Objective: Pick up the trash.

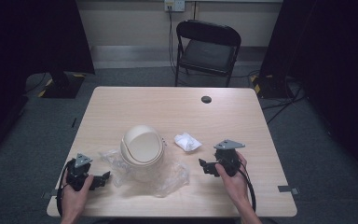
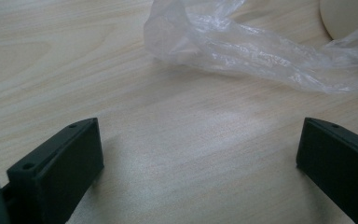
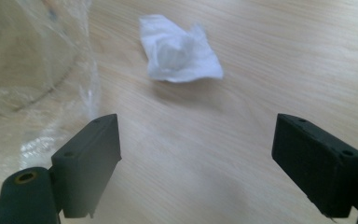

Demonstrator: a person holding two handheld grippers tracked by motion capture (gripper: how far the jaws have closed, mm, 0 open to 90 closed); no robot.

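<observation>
While both my grippers, left gripper (image 1: 103, 178) and right gripper (image 1: 202, 164), stood spread and empty beside the cream domed plastic bin (image 1: 142, 147), the crumpled white tissue (image 1: 187, 141) right of it remained unpicked.

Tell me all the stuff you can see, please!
bin: 1, cream with a domed lid, table middle, standing on the bag
bag: 1, clear crumpled plastic, spread under and around the bin
tissue: 1, white, crumpled, on the table right of the bin
table: 1, light wood, with a small dark round cap near its far edge
chair: 1, black, folding, behind the table
wall socket: 1, white, on the far wall above the chair
left tool: 1, black, near left of the table, jaws open over bare wood near the bag
right tool: 1, black, near right, jaws open, aimed towards the tissue
hands: 2, one on each tool, coming in from the bottom edge
</observation>
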